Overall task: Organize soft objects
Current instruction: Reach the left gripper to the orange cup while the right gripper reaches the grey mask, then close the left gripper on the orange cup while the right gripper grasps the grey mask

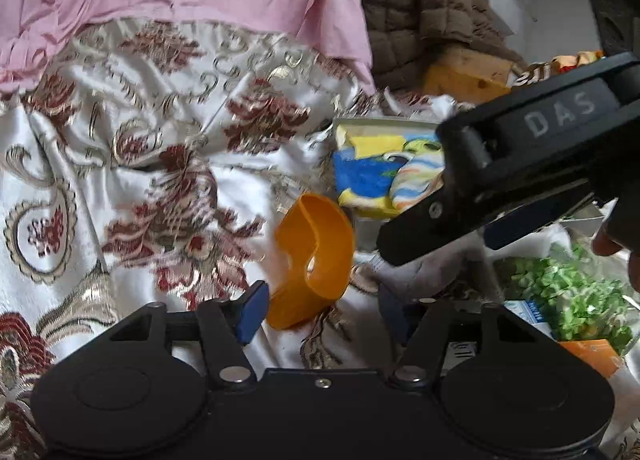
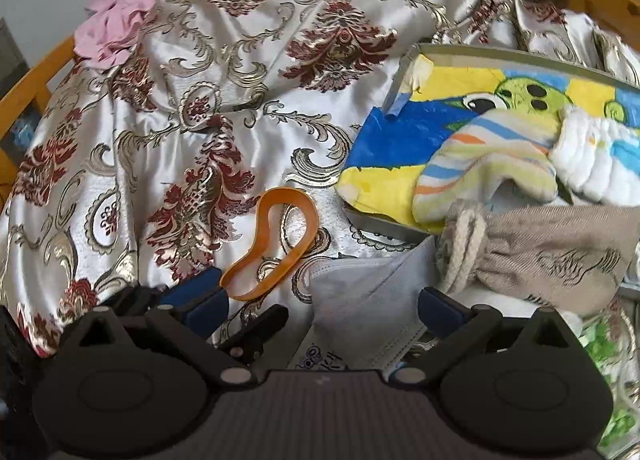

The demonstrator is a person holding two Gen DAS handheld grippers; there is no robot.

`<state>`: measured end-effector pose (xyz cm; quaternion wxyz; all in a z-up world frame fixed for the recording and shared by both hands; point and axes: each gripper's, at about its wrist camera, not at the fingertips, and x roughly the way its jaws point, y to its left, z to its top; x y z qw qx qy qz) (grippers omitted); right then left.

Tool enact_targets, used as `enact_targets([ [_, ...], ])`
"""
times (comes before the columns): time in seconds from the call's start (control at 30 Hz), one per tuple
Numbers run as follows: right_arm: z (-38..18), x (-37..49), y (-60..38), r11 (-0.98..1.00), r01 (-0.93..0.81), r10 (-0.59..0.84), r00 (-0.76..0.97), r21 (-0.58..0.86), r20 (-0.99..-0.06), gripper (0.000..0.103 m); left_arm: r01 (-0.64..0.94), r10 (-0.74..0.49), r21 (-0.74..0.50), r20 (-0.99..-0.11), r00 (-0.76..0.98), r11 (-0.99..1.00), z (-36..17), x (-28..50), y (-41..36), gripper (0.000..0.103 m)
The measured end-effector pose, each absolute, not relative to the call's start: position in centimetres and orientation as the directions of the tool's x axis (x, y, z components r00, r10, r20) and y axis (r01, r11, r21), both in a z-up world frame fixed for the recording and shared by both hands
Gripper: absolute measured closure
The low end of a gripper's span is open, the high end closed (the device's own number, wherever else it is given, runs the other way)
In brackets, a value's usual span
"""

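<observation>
My left claw [image 1: 320, 310] half open around the orange band [image 1: 310, 264], pads not touching it, band on the patterned bedspread [image 1: 120, 148], my right claw [image 2: 320, 302] open over a grey mask [image 2: 360, 300], striped sock [image 2: 484, 176] in the tray [image 2: 396, 88]

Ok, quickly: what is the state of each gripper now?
Left gripper: open, orange band between its jaws, not clamped.
Right gripper: open over grey mask, holding nothing.
</observation>
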<state>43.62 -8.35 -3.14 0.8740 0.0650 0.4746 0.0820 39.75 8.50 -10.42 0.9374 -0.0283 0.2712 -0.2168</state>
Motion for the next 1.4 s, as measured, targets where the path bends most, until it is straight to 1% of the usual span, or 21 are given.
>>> enact_targets([
  [0.17, -3.5, 44.3, -9.2, 0.967, -0.019, 0.225, 0.531, 0.254, -0.817, 0.001, 0.366, -0.411, -0.191, -0.518, 0.751, 0.911, -10.8, 40.3, 9.0, 0.048],
  [0.3, -3.5, 44.7, -9.7, 0.964, -0.009, 0.226, 0.544, 0.264, -0.808, 0.002, 0.343, -0.409, -0.222, -0.528, 0.744, 0.913, -11.2, 40.9, 9.5, 0.056],
  [0.33, -3.6, 44.8, -9.7, 0.962, -0.005, 0.231, 0.543, 0.272, -0.807, 0.004, 0.339, -0.407, -0.227, -0.528, 0.745, 0.913, -11.2, 40.9, 9.6, 0.058],
  [0.47, -4.0, 45.0, -9.9, 0.959, -0.002, 0.241, 0.539, 0.285, -0.807, 0.007, 0.331, -0.404, -0.231, -0.528, 0.747, 0.915, -11.2, 41.0, 9.7, 0.061],
  [0.67, -4.7, 45.1, -9.8, 0.961, 0.016, 0.228, 0.529, 0.278, -0.818, 0.017, 0.323, -0.397, -0.232, -0.516, 0.759, 0.918, -11.1, 40.8, 9.9, 0.07],
  [0.7, -4.7, 45.1, -9.8, 0.961, 0.017, 0.224, 0.531, 0.275, -0.817, 0.021, 0.323, -0.399, -0.235, -0.512, 0.76, 0.917, -11.1, 40.7, 9.9, 0.071],
  [0.8, -4.8, 44.9, -10.0, 0.964, 0.021, 0.213, 0.537, 0.265, -0.816, 0.029, 0.323, -0.404, -0.243, -0.508, 0.761, 0.915, -11.1, 40.7, 10.0, 0.071],
  [0.9, -5.0, 44.7, -10.5, 0.962, 0.047, 0.202, 0.535, 0.268, -0.82, 0.04, 0.324, -0.404, -0.243, -0.51, 0.759, 0.914, -11.1, 40.8, 10.0, 0.071],
  [0.93, -5.1, 44.7, -10.7, 0.961, 0.055, 0.201, 0.533, 0.27, -0.822, 0.042, 0.324, -0.403, -0.241, -0.511, 0.759, 0.915, -11.1, 40.8, 10.0, 0.071],
  [1.1, -5.2, 44.6, -11.2, 0.954, 0.062, 0.215, 0.54, 0.293, -0.814, 0.046, 0.328, -0.405, -0.238, -0.52, 0.752, 0.914, -11.1, 40.9, 9.8, 0.068],
  [1.13, -5.2, 44.6, -11.3, 0.954, 0.061, 0.217, 0.54, 0.295, -0.813, 0.046, 0.331, -0.407, -0.236, -0.521, 0.751, 0.913, -11.1, 40.9, 9.7, 0.064],
  [1.23, -5.2, 44.6, -11.3, 0.953, 0.061, 0.218, 0.541, 0.296, -0.813, 0.047, 0.35, -0.415, -0.225, -0.524, 0.744, 0.91, -11.1, 41.0, 9.3, 0.059],
  [1.33, -5.1, 44.5, -11.2, 0.953, 0.062, 0.218, 0.546, 0.298, -0.809, 0.048, 0.353, -0.415, -0.219, -0.527, 0.742, 0.91, -11.1, 41.0, 9.1, 0.059],
  [1.4, -5.1, 44.4, -11.2, 0.954, 0.058, 0.217, 0.548, 0.295, -0.808, 0.049, 0.349, -0.414, -0.224, -0.525, 0.744, 0.91, -11.1, 41.0, 9.1, 0.062],
])
